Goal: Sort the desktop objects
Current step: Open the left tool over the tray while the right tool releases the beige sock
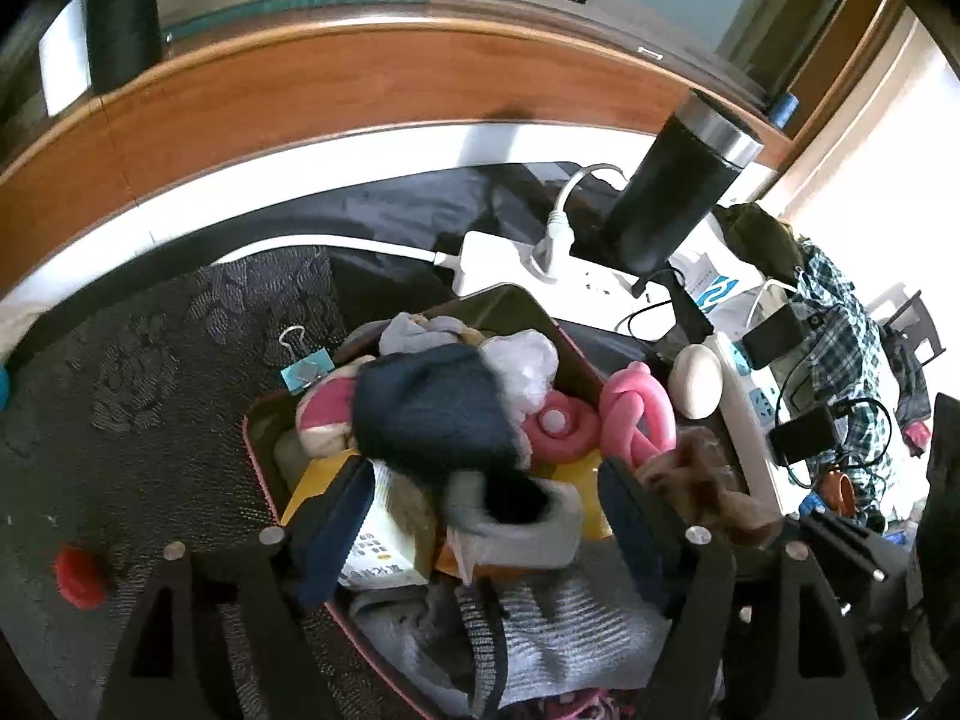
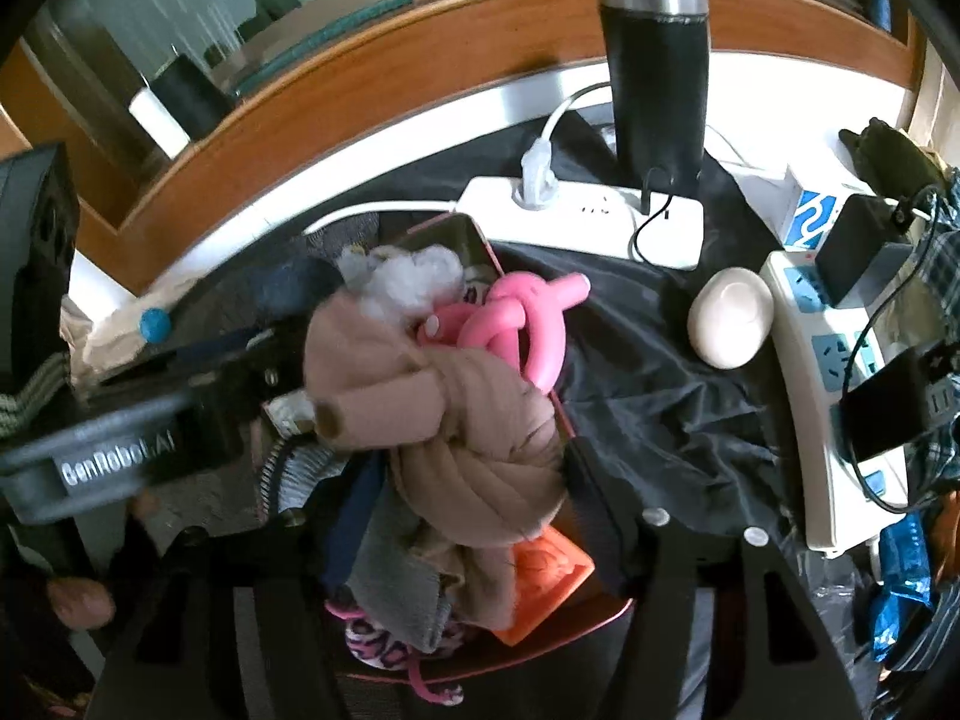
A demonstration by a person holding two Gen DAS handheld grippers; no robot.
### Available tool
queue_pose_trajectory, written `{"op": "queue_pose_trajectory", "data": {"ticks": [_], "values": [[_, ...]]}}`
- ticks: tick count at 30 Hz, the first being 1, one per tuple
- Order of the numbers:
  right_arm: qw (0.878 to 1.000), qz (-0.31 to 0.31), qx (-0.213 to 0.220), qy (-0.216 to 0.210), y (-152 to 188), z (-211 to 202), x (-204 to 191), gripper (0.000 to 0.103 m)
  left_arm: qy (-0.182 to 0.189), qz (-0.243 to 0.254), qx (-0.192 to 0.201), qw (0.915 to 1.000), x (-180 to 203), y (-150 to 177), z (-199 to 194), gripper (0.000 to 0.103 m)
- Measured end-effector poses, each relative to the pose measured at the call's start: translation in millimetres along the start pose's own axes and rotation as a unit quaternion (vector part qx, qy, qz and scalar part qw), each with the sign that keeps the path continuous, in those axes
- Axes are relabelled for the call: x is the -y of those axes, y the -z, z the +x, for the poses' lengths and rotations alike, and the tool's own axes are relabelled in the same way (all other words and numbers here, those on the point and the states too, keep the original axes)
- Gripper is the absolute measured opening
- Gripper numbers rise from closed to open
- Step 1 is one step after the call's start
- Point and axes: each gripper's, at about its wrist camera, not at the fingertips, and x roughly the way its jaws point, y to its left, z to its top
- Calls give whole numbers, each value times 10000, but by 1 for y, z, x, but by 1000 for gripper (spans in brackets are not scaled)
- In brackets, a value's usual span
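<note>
A pink-rimmed tray (image 1: 255, 438) is heaped with socks and small things. In the left wrist view my left gripper (image 1: 483, 480) stands open over the heap. A grey sock (image 1: 516, 516) lies between its fingers, clear of both pads, with a navy sock (image 1: 426, 414) just beyond. In the right wrist view my right gripper (image 2: 474, 462) is open around a knotted beige cloth (image 2: 480, 450) resting on the tray (image 2: 447, 221). A pink knotted toy (image 2: 510, 318) lies behind the cloth. The left gripper's body (image 2: 120, 456) shows at the left.
A black tumbler (image 2: 657, 72) stands behind a white power strip (image 2: 576, 210). Right of the tray are a white egg-shaped object (image 2: 729, 315) and a second power strip (image 2: 828, 360) with chargers. On the dark mat sit a blue binder clip (image 1: 306, 369) and a red object (image 1: 78, 567).
</note>
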Motion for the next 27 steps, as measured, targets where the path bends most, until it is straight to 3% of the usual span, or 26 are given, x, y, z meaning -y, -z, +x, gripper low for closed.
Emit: {"op": "queue_pose_trajectory", "data": {"ticks": [27], "values": [[9975, -478, 512, 30, 12, -51, -37, 66, -226, -201, 493, 9983, -6, 28, -67, 78]]}}
